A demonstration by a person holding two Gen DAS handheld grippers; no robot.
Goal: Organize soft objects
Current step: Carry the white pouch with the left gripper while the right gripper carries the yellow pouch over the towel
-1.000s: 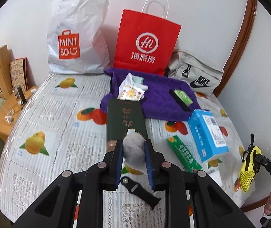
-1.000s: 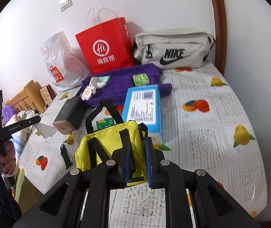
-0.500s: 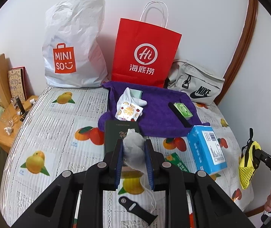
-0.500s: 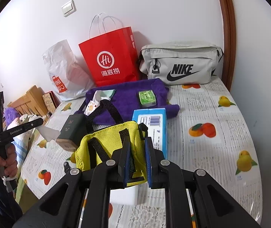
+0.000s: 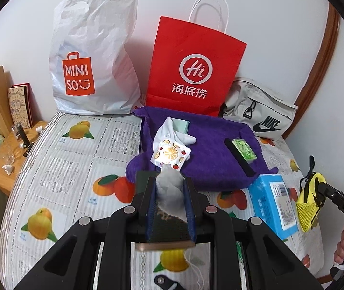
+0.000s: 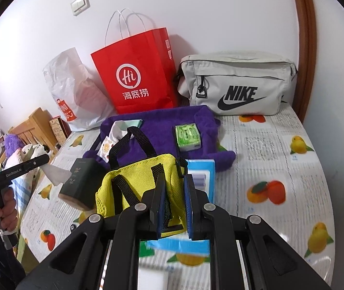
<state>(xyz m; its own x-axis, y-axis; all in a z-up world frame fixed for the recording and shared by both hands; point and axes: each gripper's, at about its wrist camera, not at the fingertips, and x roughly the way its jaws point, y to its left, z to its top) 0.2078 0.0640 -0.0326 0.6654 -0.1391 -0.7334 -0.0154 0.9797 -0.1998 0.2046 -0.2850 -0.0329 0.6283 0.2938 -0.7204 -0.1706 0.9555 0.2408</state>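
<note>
- Two handheld grippers are up over the fruit-print tablecloth (image 5: 58,169), each with something soft pinched between its pads.
- In the left wrist view, the left gripper (image 5: 170,201) sits at lower centre, its jaws narrow and clamped on a grey-white tissue (image 5: 169,191) that stands up between the blue pads.
- From the right wrist view that same tissue shows at the left edge, hanging off the gripper tip above a dark green box (image 6: 77,181).
- The right gripper (image 6: 174,209) is closed tight on the edge of a yellow mesh bag (image 6: 135,183) with black handles, at lower centre of its own view; in the left wrist view the bag dangles at the far right.
- A purple towel (image 5: 210,169) lies spread in mid-frame, touching the foot of a red paper bag (image 5: 193,70).
- On the towel rest a white sock (image 5: 174,130), a fruit-print packet (image 5: 170,154) just below it, and a green packet (image 5: 244,149) to the right.
- A blue box (image 5: 270,207) lies at the towel's lower right corner.
- Against the wall at the top stand a white Miniso bag (image 5: 92,55), left of the red one, and a grey Nike pouch (image 5: 258,113) to its right.
- A wooden side table (image 5: 5,159) with small clutter sits at the left edge.
</note>
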